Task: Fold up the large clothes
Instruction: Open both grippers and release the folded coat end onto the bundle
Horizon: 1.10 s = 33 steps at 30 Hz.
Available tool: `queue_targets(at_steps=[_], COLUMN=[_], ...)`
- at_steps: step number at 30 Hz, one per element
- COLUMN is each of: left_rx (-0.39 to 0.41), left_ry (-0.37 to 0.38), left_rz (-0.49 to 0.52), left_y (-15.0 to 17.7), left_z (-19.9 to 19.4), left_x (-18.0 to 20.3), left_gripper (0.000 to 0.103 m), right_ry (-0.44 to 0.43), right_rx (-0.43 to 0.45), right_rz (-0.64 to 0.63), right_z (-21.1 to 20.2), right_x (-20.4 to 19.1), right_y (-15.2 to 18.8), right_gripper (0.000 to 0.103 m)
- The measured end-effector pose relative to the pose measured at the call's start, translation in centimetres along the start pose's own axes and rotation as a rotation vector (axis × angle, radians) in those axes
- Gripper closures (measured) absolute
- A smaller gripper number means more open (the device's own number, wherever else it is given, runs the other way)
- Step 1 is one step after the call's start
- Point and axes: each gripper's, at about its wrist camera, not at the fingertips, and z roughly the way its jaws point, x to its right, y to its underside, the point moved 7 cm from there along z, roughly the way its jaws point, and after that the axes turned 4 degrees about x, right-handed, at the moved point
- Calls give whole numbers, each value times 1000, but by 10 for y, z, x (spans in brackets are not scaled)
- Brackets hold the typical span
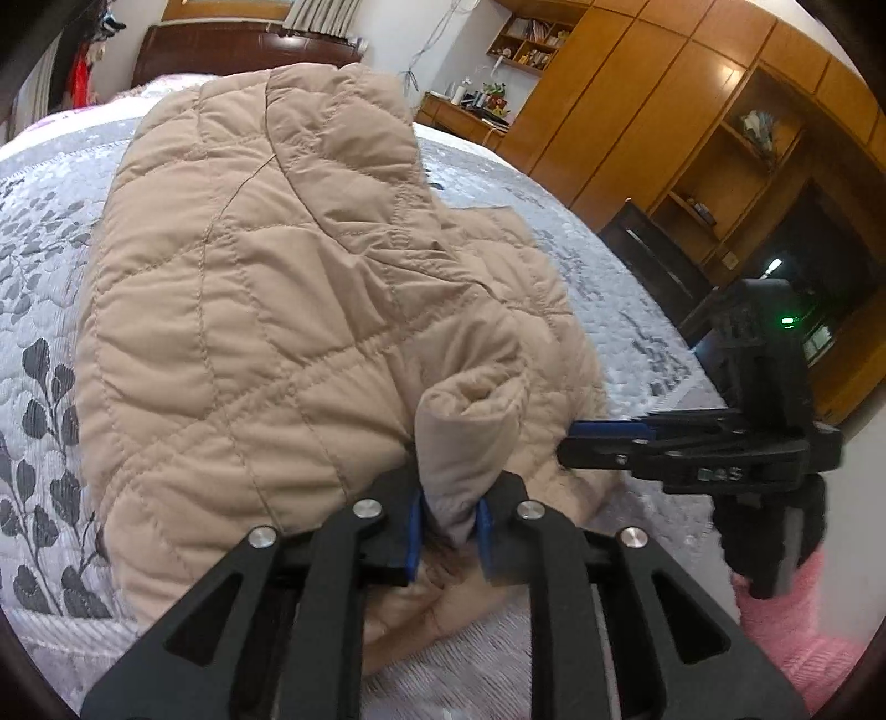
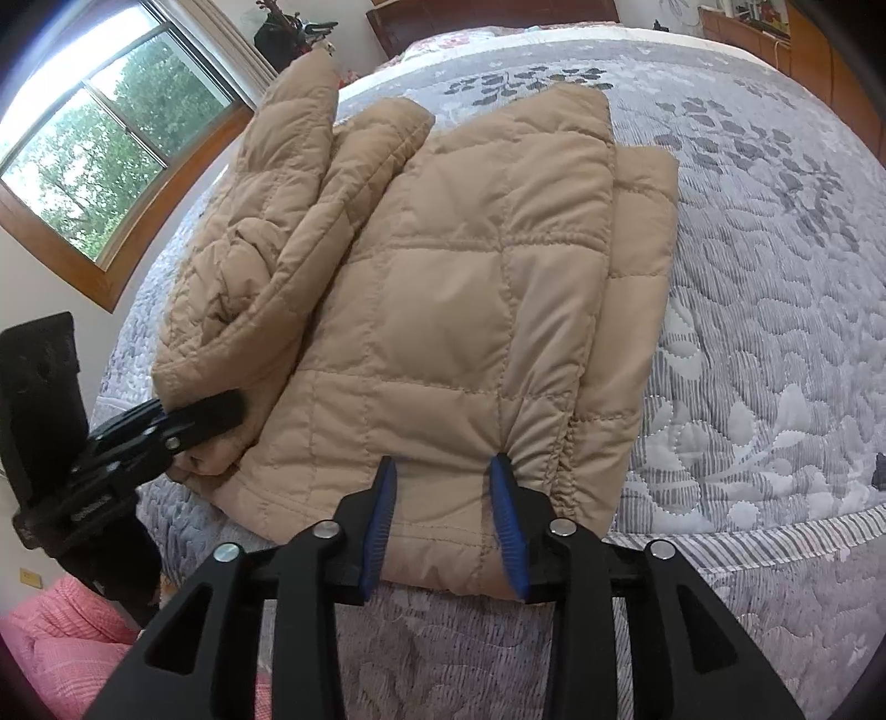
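1. Bed (image 2: 775, 310): fills most of both views, covered w/ a grey quilted spread that has a leaf pattern. Dark wood headboard (image 1: 243, 50) at the far end.
2. Wardrobe wall (image 1: 692, 111): orange-brown wood cabinets & open shelves beyond the bed in my left view. Window (image 2: 105, 160) w/ a wood frame and green trees outside, upper left of my right view.
3. Jacket (image 2: 443, 310): tan quilted puffer, folded into a thick bundle lying on the bed near the edge closest to me. In my right view a sleeve or side section is piled along its left side.
4. My left gripper (image 1: 449, 526): fingers drawn close, pinching a bunched roll of the jacket's fabric between the blue pads. Seen from my right cam it sits at the jacket's near left corner (image 2: 188, 426).
5. My right gripper (image 2: 443, 520): fingers spread apart, straddling the jacket's near hem; blue pads touch the fabric on both sides, and the cloth puckers at the right pad. From my left cam it's side-on, tip at the jacket's edge (image 1: 603, 443).
6. Pink knit sleeve (image 1: 792, 626): lower right in my left view, under the right gripper's handle.
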Motion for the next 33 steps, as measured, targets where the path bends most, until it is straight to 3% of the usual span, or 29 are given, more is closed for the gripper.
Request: queue_targets(at_steps=[3, 9, 13, 16, 19, 20, 25, 27, 33], left_rx=[-15, 10, 44, 53, 42, 38, 25, 32, 33], left_ry=[66, 118, -9, -182, -297, -327, -387, -439, -449], left_rz=[-32, -77, -112, -145, -177, -188, -202, -182, -170], left_y=[1, -1, -14, -28, -39, -42, -55, -61, -68], left_z=[-21, -65, -83, -86, -78, -74, -68, -67, -63], left_x=[3, -1, -30, -62, -90, -97, -116, -122, -128], left_gripper=[72, 65, 63, 62, 62, 62, 62, 62, 62], right_ry=[3, 12, 24, 24, -29, -41, -33, -68, -72], right_rx=[-5, -2, 25, 56, 64, 53, 17, -14, -121], right_rz=[0, 4, 4, 1, 6, 4, -38, -32, 25], right_z=[0, -6, -20, -32, -37, -37, -27, -19, 18], right_x=[-3, -6, -12, -20, -39, -45, -71, -82, -77], right_y=[-2, -9, -27, -46, -71, -78, -100, -102, -100], right_gripper=[65, 64, 56, 49, 35, 35, 28, 26, 24])
